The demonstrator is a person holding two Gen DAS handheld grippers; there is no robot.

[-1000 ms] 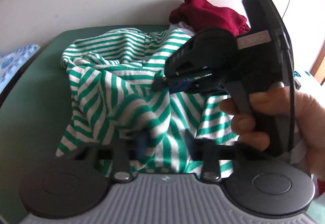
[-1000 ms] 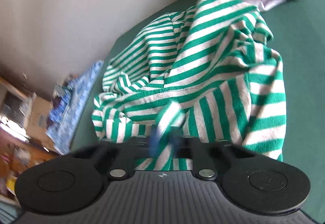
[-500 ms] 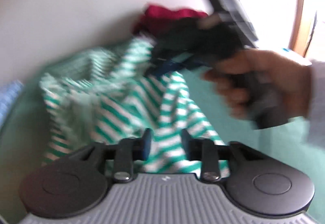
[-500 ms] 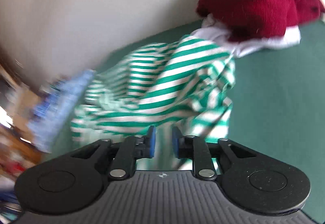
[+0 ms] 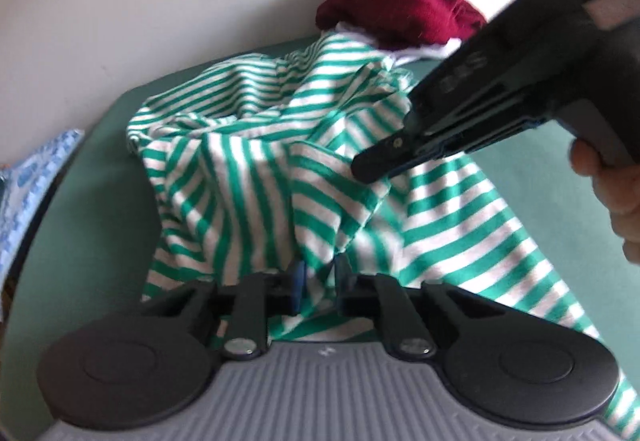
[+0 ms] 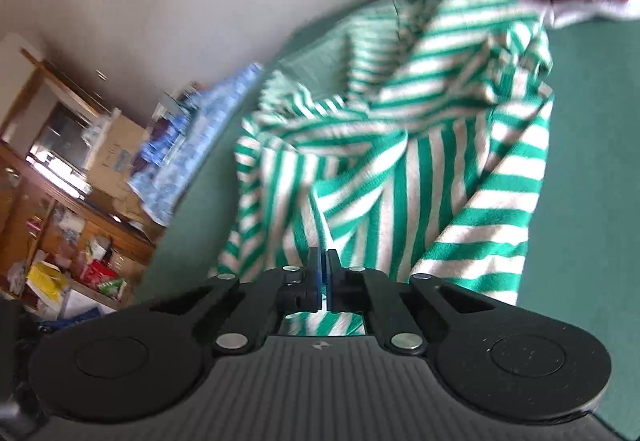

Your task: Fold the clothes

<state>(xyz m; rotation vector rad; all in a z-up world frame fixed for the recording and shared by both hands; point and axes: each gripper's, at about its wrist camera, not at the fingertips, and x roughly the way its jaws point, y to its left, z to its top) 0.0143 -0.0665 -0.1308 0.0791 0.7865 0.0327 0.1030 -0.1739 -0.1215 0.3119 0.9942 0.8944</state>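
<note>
Crumpled green-and-white striped knit top (image 5: 256, 169) lies bunched on green tabletop (image 5: 560, 169). Left gripper (image 5: 319, 281) closing w/ fabric between; right gripper (image 6: 322, 273) pinches thin fold. Risk: slip, more tangling.

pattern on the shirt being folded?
Green and white stripes on the shirt; clearest in the left wrist view.

The crumpled striped shirt (image 5: 256, 169) carries green and white bands and lies on a plain dull-green table cover (image 5: 532, 157). Behind it sits a dark red knitted garment (image 5: 396, 11) on a white cloth (image 5: 416, 51). At the table's edge lies a light blue cloth (image 5: 28, 185) with a darker blue print. The gripper bodies are black, the finger pads (image 6: 318, 275) blue, the wall (image 5: 140, 1) off-white.
</note>
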